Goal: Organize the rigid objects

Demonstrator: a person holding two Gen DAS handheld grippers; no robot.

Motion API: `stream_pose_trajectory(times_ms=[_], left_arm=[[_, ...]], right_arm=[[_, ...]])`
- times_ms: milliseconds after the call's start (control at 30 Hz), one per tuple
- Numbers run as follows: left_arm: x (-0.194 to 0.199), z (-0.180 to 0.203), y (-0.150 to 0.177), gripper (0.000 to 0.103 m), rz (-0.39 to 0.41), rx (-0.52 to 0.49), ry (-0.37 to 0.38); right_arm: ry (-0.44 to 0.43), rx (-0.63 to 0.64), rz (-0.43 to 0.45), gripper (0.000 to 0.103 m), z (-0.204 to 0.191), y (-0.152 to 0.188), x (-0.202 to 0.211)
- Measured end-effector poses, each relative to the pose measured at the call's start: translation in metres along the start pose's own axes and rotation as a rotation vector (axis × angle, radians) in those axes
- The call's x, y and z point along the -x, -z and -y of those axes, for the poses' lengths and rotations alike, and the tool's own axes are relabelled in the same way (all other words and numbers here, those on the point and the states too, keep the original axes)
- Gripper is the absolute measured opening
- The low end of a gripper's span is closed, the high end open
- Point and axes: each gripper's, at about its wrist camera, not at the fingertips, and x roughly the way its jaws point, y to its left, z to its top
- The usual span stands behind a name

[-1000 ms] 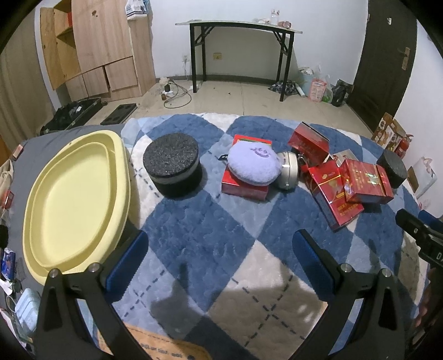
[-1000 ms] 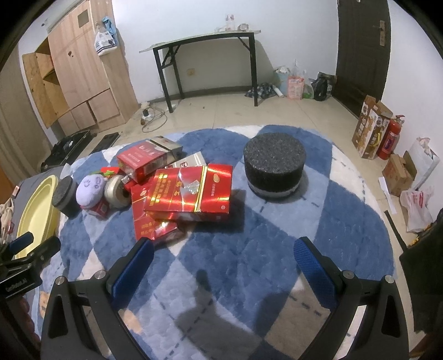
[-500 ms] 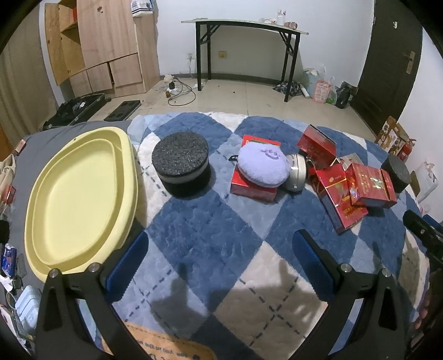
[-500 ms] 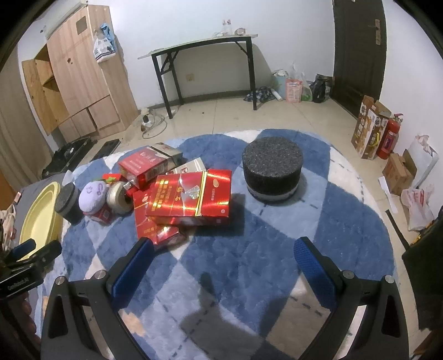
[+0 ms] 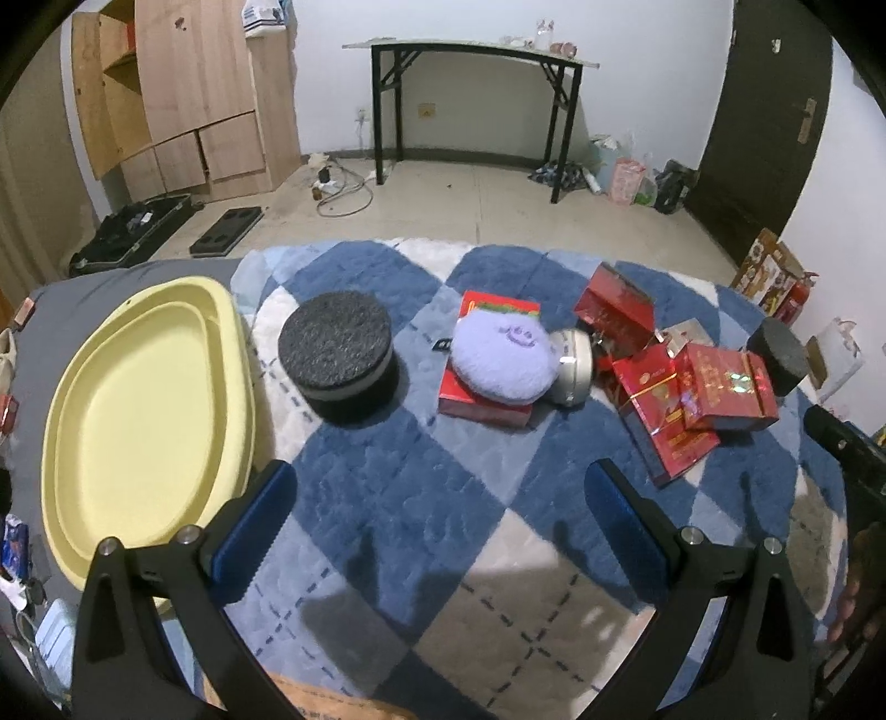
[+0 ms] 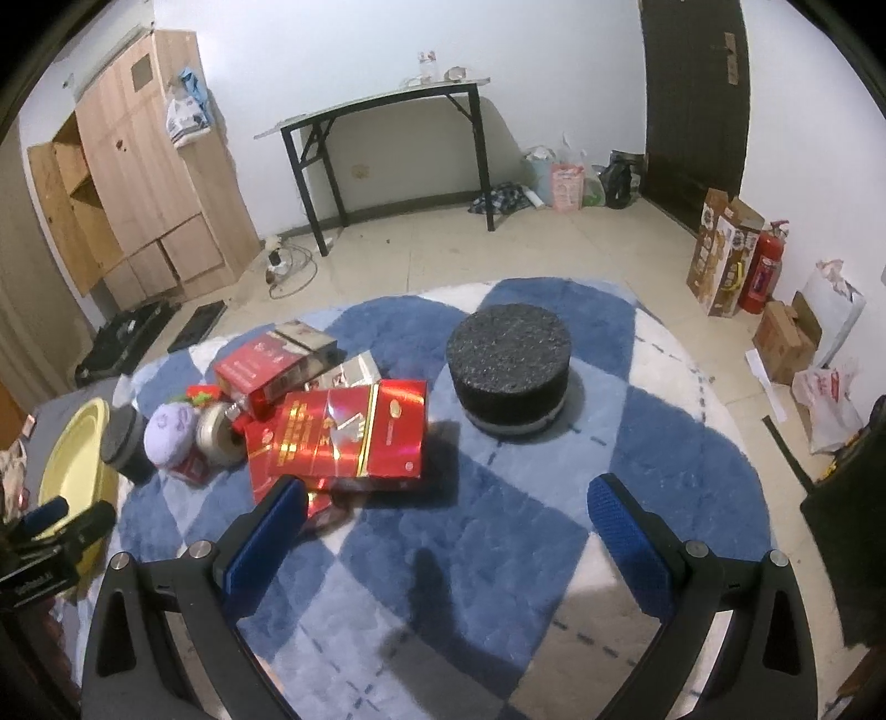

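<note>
While both hover over bare rug [image 5: 387, 515], left gripper [image 5: 440, 515] wide, right gripper [image 6: 446, 523] wide, tray [image 5: 72, 387] at rug's left edge.

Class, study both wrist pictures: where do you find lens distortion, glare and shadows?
Left wrist view: fisheye bends the black table and darkens the corners; soft shadows of the jaws fall on the blue rug. Right wrist view: the door curves, glare flashes on the shiny red box, and the black foam cylinder casts a shadow rightward.
</note>
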Motion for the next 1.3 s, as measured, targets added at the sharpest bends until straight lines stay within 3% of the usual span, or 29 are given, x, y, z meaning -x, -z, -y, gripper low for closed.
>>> stream_pose_trajectory(times_ms=[167, 300, 433, 567, 733, 900, 933, 1000, 1100, 1300], left_arm=[[-0.004, -0.012, -0.012, 0.103, -0.066, 0.002, -0.019], [-0.015, -0.027, -0.037, 0.103, -0.124, -0.063, -0.021], [-0.036, -0.052, -0.06, 0.103, -0.152, -0.015, -0.034], [-0.059, -0.059, -0.073, 0.103, -0.167, -0.032, -0.025], [-0.084, -0.062, -0.078, 0.103, -0.192, -0.054, -0.046], [-0.104, -0.068, -0.074, 0.1, -0.225, -0.038, -0.021], [-0.107, -0.069, -0.072, 0.096, -0.233, -0.035, -0.011], [-0.111, -0.07, -0.069, 0.072, -0.247, -0.025, 0.009], [-0.111, -0.072, -0.068, 0.069, -0.244, 0.002, 0.039], [-0.082, -0.078, -0.078, 0.069, -0.183, 0.031, 0.034]], right_arm=[[0.0, -0.014, -0.005, 0.103, 0.004, -0.004, 0.002], [0.002, -0.011, -0.027, 0.103, 0.005, -0.026, -0.004], [0.021, -0.02, -0.012, 0.103, 0.011, -0.051, -0.015], [0.017, -0.073, -0.113, 0.103, 0.024, -0.07, -0.053], [0.036, -0.034, -0.173, 0.103, 0.021, -0.081, -0.083], [0.079, 0.0, -0.211, 0.103, 0.02, -0.086, -0.113], [0.08, -0.004, -0.224, 0.101, 0.021, -0.086, -0.118], [0.073, -0.021, -0.243, 0.094, 0.023, -0.087, -0.128], [0.05, -0.045, -0.25, 0.073, 0.029, -0.088, -0.136], [0.018, -0.078, -0.172, 0.069, 0.047, -0.09, -0.119]])
